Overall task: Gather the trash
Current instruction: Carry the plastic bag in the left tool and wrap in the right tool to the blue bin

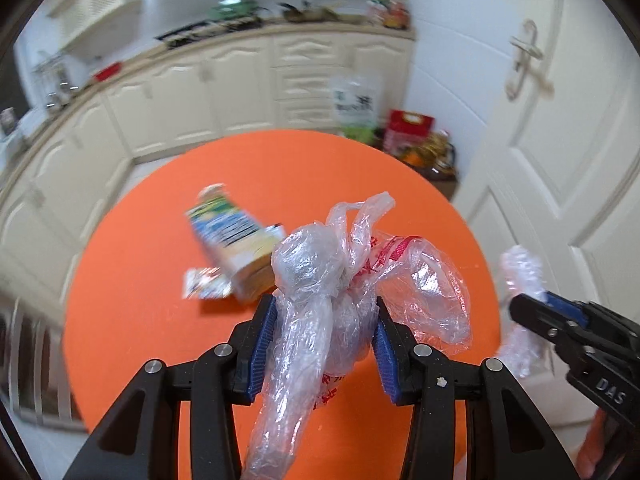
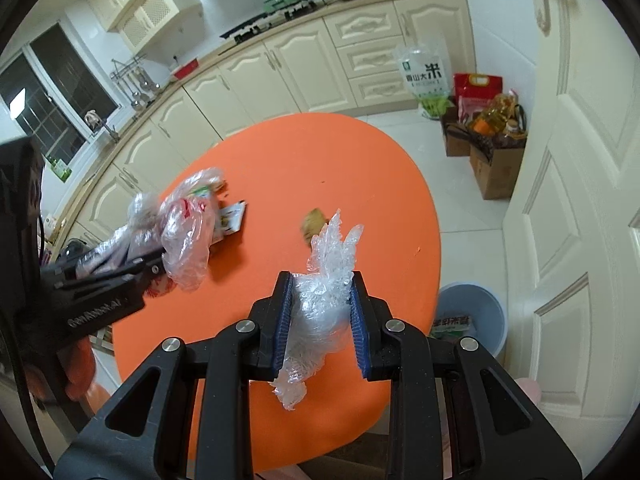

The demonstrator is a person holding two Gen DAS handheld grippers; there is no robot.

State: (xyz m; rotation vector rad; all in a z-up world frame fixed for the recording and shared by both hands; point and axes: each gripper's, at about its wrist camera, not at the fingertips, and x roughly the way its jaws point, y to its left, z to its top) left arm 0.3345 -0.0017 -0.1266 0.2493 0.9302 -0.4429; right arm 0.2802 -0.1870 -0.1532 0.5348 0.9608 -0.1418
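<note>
My left gripper [image 1: 325,312] is shut on a clear plastic bag with red print [image 1: 320,280], held above the round orange table [image 1: 160,280]; the bag also shows in the right wrist view [image 2: 186,236]. My right gripper [image 2: 320,292] is shut on a crumpled wad of clear plastic wrap [image 2: 326,288], above the table's near right side [image 2: 280,152]; the wad also shows in the left wrist view [image 1: 520,280]. A blue and yellow carton [image 1: 232,240] and a small printed wrapper [image 1: 206,284] lie on the table. A brown scrap [image 2: 314,220] lies beyond the wad.
A blue waste bin [image 2: 472,320] with a packet inside stands on the floor right of the table. Cream kitchen cabinets [image 2: 304,52] run behind. Rice bags [image 2: 424,76] and cardboard boxes [image 2: 496,168] sit by a white door [image 2: 580,200].
</note>
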